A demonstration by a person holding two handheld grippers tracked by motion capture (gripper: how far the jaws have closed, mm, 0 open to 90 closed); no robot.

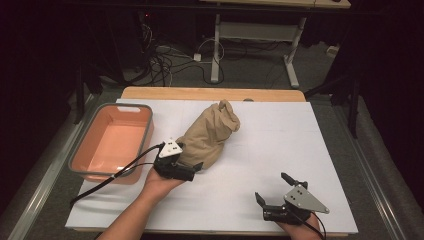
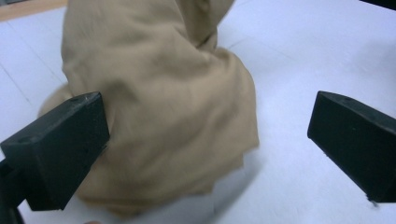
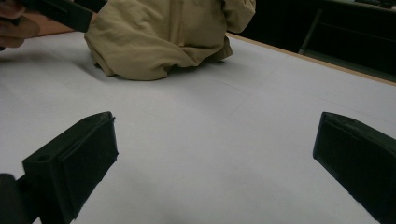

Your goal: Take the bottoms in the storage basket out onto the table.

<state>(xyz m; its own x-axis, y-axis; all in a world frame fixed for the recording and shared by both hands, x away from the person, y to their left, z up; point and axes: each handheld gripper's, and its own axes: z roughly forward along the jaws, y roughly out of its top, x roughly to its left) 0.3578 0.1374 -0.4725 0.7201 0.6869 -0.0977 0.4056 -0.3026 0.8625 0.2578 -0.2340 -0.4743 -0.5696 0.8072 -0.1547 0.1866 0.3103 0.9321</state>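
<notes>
Tan cloth bundle lies heaped mid-sheet, just right of the orange tub. Left gripper at the bundle's near end, jaws spread wide, cloth between them. Right gripper well off to the bundle's right and nearer the person, jaws apart, holding nothing.

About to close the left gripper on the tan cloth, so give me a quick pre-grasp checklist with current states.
1. Left gripper open: ok, jaws spread wide in its own view.
2. Tan cloth between the left jaws: ok, the near end of the bundle sits partly inside the gap, nearer one jaw.
3. Jaws touching the cloth: cannot tell.
4. Right gripper out of the way: ok, open and well apart from the cloth over the white table cover.
5. Orange bin free to receive: ok, nothing inside it.
6. Left gripper cable free: not ok, it drapes across the bin's near corner.
</notes>
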